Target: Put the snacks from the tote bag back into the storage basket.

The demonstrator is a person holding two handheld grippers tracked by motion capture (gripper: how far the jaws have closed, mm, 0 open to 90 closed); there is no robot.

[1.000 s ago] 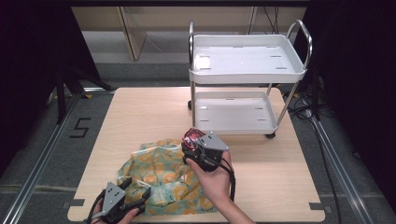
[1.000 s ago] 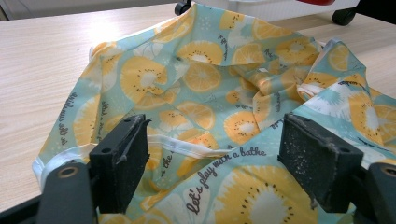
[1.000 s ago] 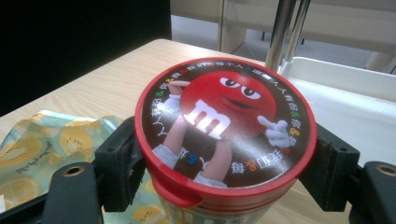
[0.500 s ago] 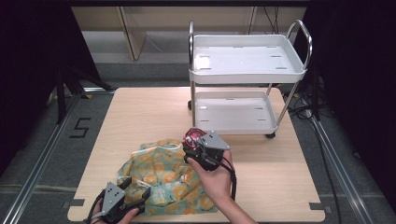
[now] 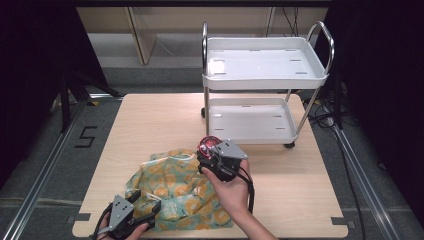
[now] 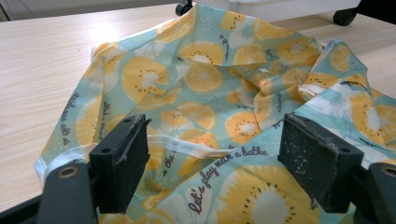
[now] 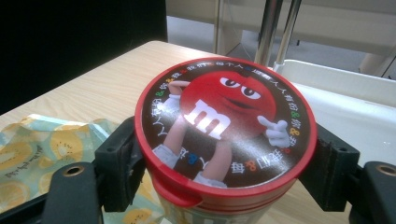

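A pale wooden surface point(image 5: 150, 120) stands in a dim room, with a white two-tier trolley point(image 5: 265, 75) parked at its far edge.

The thing in hand is a round tub with a red lid point(image 7: 226, 123), printed with a red cartoon candy figure, and it sits clamped between the jaws of the right tongs point(image 5: 216, 156), raised a little off the surface. It looks like a rigid plastic container, probably light, with smooth curved sides that could slide or twist under a loose pinch. The jaws press on it just under the lid's rim, on opposite sides, which seems the sound place: the rim gives a ledge to stop it slipping down. Whether it holds anything cannot be told, so it is best kept level.

The right hand point(image 5: 231, 187) reaches forward from the person's side, the wrist roughly straight, the tongs pointing toward the trolley's lower shelf point(image 5: 250, 120), which lies ahead of them and a little to the right.

Behind and to the left of the tub lies a crumpled cloth point(image 6: 210, 88), teal with orange fruit slices, soft and limp. The left tongs point(image 5: 137, 214) rest low at its near edge, jaws spread wide and released, the fabric lying between them but not pinched.
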